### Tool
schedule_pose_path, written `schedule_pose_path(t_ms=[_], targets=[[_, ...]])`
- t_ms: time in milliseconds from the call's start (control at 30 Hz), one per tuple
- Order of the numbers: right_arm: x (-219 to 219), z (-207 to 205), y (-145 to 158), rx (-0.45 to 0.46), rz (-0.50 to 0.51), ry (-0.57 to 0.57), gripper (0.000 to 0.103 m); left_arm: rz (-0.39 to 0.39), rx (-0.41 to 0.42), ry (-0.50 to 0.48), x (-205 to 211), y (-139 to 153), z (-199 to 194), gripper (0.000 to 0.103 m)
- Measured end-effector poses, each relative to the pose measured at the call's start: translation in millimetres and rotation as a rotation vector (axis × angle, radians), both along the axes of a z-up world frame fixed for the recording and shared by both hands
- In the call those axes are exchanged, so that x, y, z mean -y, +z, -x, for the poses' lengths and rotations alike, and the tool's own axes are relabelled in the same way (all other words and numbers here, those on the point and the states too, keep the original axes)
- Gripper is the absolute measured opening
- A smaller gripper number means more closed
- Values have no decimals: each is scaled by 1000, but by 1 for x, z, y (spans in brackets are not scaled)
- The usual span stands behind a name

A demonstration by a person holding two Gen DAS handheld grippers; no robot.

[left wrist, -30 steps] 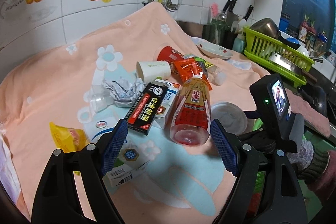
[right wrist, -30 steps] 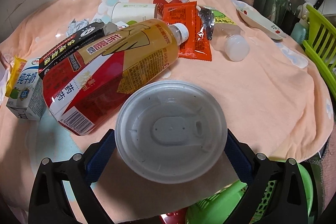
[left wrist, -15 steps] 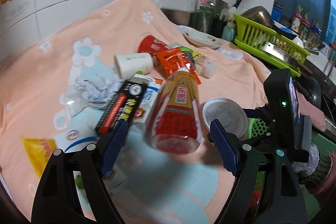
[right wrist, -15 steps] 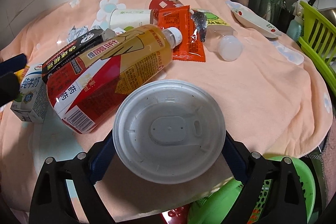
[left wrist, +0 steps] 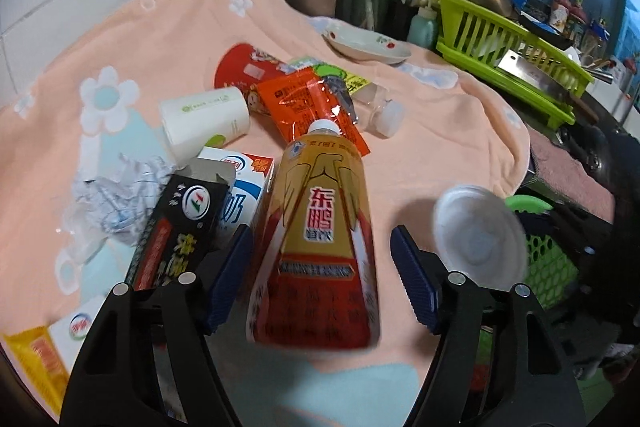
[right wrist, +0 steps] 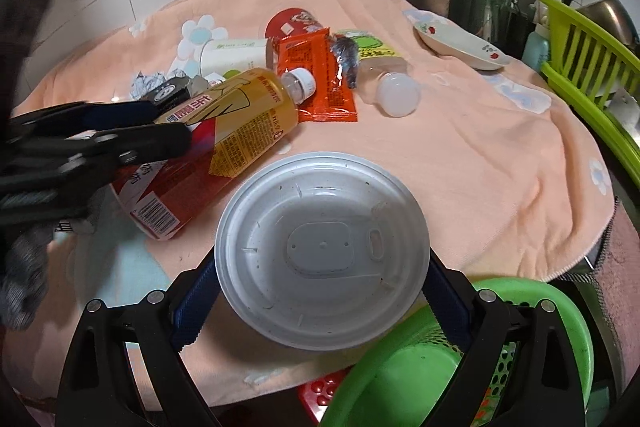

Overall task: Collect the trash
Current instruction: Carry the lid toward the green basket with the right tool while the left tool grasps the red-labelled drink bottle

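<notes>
The green basket sits cut off at the frame's bottom edge, its contents unclear; the drink bottle lies on the peach towel between the left gripper's jaws, which have been closing, not yet touching; the right gripper clamps the white lid; crumpled paper is half hidden.

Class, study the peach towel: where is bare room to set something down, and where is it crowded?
Free: the towel between the clear jar, the saucer and its right hem. Also its upper left, toward the tiled wall. Crowded: the middle, around the drink bottle, cartons and wrappers.
</notes>
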State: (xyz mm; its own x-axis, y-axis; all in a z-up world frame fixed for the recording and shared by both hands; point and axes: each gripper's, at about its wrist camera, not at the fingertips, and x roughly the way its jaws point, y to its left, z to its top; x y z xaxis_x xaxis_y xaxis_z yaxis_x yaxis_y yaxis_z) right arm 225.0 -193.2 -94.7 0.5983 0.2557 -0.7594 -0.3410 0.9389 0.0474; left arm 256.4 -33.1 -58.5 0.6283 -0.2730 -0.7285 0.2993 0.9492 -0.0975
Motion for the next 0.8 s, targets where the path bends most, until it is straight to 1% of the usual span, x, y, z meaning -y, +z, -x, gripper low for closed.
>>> schedule_pose_path(t_ms=[100,167,367,500,600,733,800], targets=[[9,10,7,18,0,-9,89,33,-37,-33,-2,-6,-13,65],[18,18,12,30,-4,-19,89,53,-45,-47,-3,-9,-17,64],[44,41,17,41,-14,-64,89,62,-69,-66,-1,-17,-24,64],[62,56,15,33,-8,-100,89,21,-70,-85,9,-20,-25,64],[74,66,9,17,1,-130,89,-26,-69,-90,18,-23,-28,64],[91,80,-6,-25,22,-178,89,-74,-60,-85,27,-26,-28,65],[99,86,-13,-48,28,-199,89,-80,-49,-77,28,-26,-26,64]])
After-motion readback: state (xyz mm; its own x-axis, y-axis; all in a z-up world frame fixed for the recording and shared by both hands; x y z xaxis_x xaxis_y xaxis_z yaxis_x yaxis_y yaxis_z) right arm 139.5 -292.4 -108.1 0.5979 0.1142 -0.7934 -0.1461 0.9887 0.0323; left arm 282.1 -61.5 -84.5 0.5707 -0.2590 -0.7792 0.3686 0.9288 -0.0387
